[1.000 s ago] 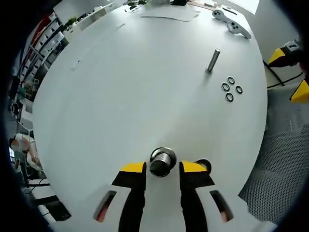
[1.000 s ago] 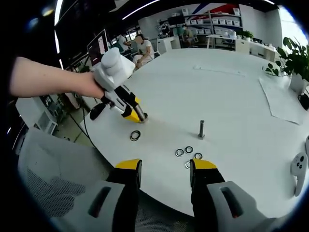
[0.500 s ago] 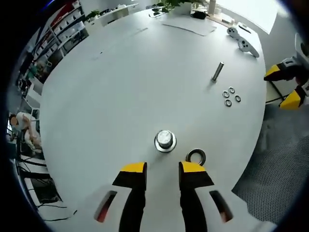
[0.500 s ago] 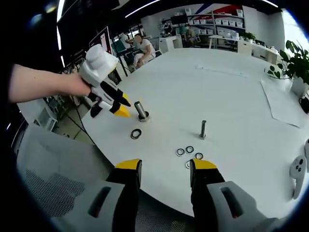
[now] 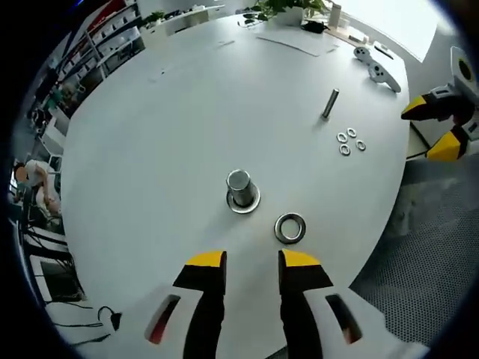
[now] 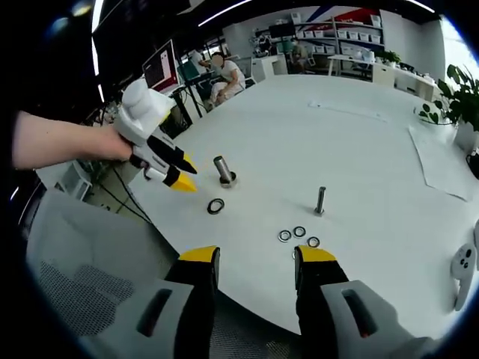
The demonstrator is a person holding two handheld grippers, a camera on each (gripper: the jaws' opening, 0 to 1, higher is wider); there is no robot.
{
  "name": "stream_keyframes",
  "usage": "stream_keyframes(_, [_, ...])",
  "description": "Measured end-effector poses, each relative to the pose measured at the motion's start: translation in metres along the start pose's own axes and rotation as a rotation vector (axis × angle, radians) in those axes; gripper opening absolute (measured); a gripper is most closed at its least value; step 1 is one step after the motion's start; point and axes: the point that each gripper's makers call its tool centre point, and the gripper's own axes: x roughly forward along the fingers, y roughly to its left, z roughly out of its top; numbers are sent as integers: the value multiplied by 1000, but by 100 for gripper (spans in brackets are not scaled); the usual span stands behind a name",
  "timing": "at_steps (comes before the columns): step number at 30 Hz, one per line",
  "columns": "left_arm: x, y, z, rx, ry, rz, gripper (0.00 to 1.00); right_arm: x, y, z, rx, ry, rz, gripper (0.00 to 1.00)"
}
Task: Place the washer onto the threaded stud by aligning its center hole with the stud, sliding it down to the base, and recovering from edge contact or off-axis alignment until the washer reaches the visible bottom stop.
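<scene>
hovering: left gripper, jaws apart, grasping nothing, near table edge
stud: upright, washer flat beside it
right gripper: jaws released, bare

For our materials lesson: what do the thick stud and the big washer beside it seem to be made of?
Thick stud: apparently bare metal, grey with a bright sheen on its top and base flange. Big washer: also looks metallic, a shiny silver ring with a dark centre hole. The exact alloy cannot be told.

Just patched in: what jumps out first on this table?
A thick stud stands upright on the white table, just ahead of the open left gripper, with a large washer lying flat beside it. Farther off, a thinner stud stands by four small washers.
</scene>
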Motion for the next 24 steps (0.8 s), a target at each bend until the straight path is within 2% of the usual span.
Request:
stream_keyframes(7, [1, -11, 2, -9, 2, -11, 26, -1, -1, 3, 13, -10, -2, 42])
stream_keyframes(15, [17, -28, 5, -18, 18, -44, 28, -1, 0, 2, 14, -7, 1, 42])
stream_keyframes(17, [21, -30, 4, -17, 24, -47, 28, -1, 0, 1, 6, -4, 0, 42])
stream_keyframes(18, [22, -30, 4, -17, 24, -44, 28, -1, 0, 0, -46, 9, -10, 42])
stream_keyframes(20, [26, -30, 5, -49, 18, -46, 28, 0, 2, -1, -69, 16, -14, 42])
stream_keyframes(22, [30, -37, 3, -74, 31, -77, 29, 0, 3, -2, -63, 16, -7, 42])
stream_keyframes(24, [32, -40, 4, -48, 33, -71, 29, 0, 3, -1, -58, 16, -6, 42])
